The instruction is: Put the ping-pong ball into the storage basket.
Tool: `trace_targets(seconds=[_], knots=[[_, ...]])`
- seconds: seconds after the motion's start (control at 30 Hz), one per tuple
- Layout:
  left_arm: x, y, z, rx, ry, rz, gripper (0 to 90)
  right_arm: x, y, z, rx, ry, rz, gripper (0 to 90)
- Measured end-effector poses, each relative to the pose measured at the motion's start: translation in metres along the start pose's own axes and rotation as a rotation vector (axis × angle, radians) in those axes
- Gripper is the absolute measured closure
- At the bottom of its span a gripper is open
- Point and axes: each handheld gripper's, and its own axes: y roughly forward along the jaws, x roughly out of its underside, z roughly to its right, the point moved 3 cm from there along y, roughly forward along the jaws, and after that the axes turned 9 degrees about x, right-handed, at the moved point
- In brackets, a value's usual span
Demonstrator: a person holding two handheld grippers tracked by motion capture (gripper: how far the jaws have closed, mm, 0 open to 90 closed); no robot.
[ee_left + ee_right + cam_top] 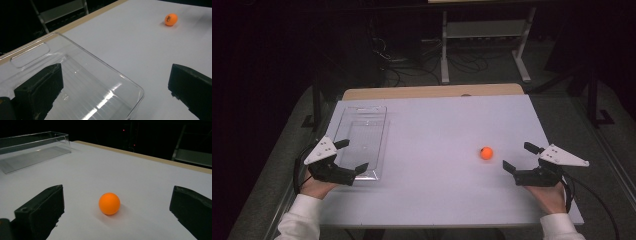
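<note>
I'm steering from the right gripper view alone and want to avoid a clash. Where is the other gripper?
Observer: The left gripper is at the near end of the clear tray, open, one of its fingers over the tray's inside.
Operator: Is the tray empty?
Observer: Yes, the high view shows nothing inside it.
Operator: Is my gripper lined up with the ball?
Observer: From above, the orange ball sits on the white table just left of the open right gripper, slightly off its centre line.
</note>
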Motion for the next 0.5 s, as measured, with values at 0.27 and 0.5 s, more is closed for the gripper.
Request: trace_targets(seconds=[0.27, 0.5], knots=[[-0.010, 0.013, 0.005, 0.038, 0.033, -0.049, 0.0, 0.000, -0.001, 0.002, 0.005, 0.009, 0.004, 0.0], [-0.023, 0.025, 0.011, 0.073, 0.076, -0.106, 0.0, 0.000, -0.002, 0.003, 0.014, 0.011, 0.006, 0.0]])
